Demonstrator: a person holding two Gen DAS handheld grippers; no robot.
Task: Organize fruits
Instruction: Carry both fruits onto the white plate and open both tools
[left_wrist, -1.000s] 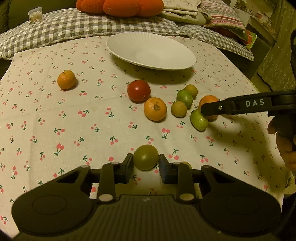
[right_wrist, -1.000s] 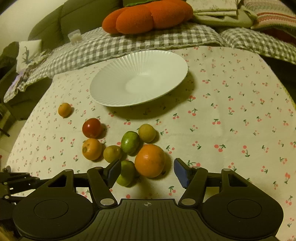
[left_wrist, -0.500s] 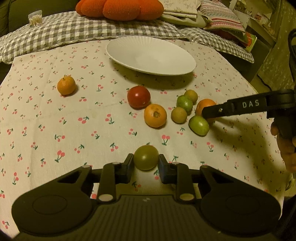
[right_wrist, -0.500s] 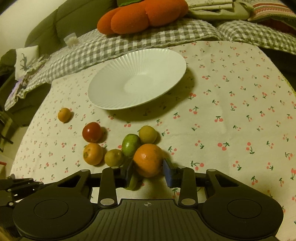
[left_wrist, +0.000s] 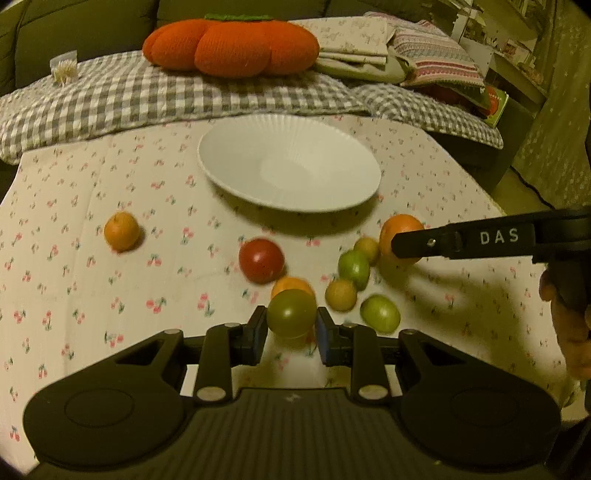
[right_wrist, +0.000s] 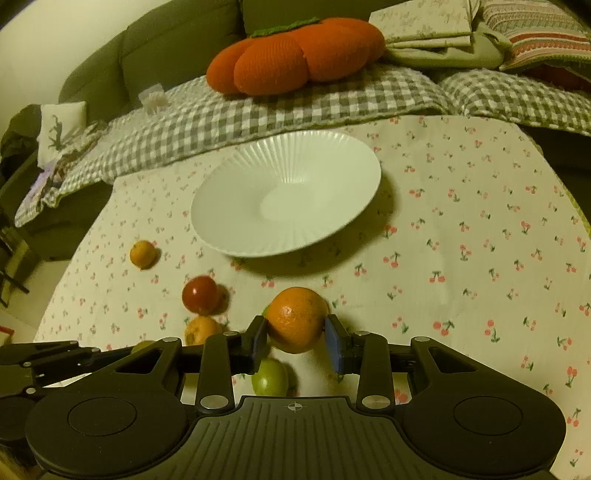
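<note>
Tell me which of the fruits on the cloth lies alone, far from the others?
The small orange fruit at the far left. It sits apart, while the red tomato and the rest cluster together.

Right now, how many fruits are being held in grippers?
2: a green tomato in the left gripper, an orange in the right gripper. The rest lie on the tablecloth.

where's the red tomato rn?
Left of the fruit cluster on the cloth in both wrist views: red tomato, nearer than the white plate, with an orange fruit just in front of it.
</note>
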